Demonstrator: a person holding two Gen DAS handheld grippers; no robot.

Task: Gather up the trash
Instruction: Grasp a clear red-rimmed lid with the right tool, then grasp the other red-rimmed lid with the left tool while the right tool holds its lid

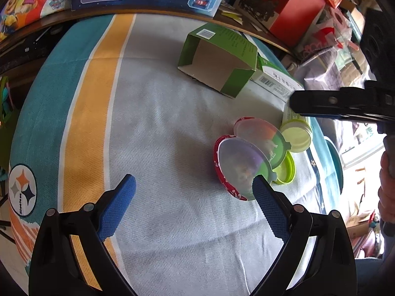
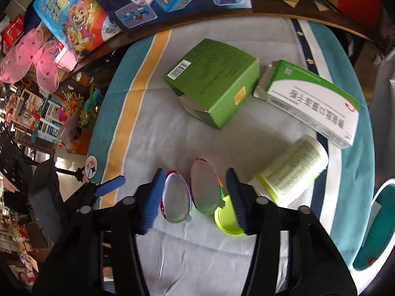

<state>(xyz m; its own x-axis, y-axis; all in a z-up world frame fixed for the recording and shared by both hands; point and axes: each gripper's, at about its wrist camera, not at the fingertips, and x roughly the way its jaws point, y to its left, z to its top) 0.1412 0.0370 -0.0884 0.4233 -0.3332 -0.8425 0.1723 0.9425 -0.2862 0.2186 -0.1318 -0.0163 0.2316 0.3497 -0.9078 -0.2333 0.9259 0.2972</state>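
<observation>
Two round clear-plastic lids with red rims (image 2: pixel 190 194) lie near the tabletop's near edge, between the right claw's (image 2: pixel 195 197) half-narrowed pads, untouched; the left claw (image 1: pixel 195 204), wide and empty, hovers beside them.

The left gripper (image 1: pixel 193 190), a black plastic frame with two blue ribbed pads, points steeply downward in its own wrist view; its fingers rise from the frame's 7 and 5 o'clock corners and stand wide apart, with nothing between the pads. In the same view the black body of the other tool crosses at 3 o'clock, and part of a person's hand (image 1: pixel 386 185) shows at the edge near 4 o'clock.

The right gripper (image 2: pixel 195 197), of the same black-and-blue build, also tips steeply down. Its jaws stand at a moderate gap, neither pad visibly pressing on anything. The left gripper's blue fingertip shows at 9 o'clock.
</observation>
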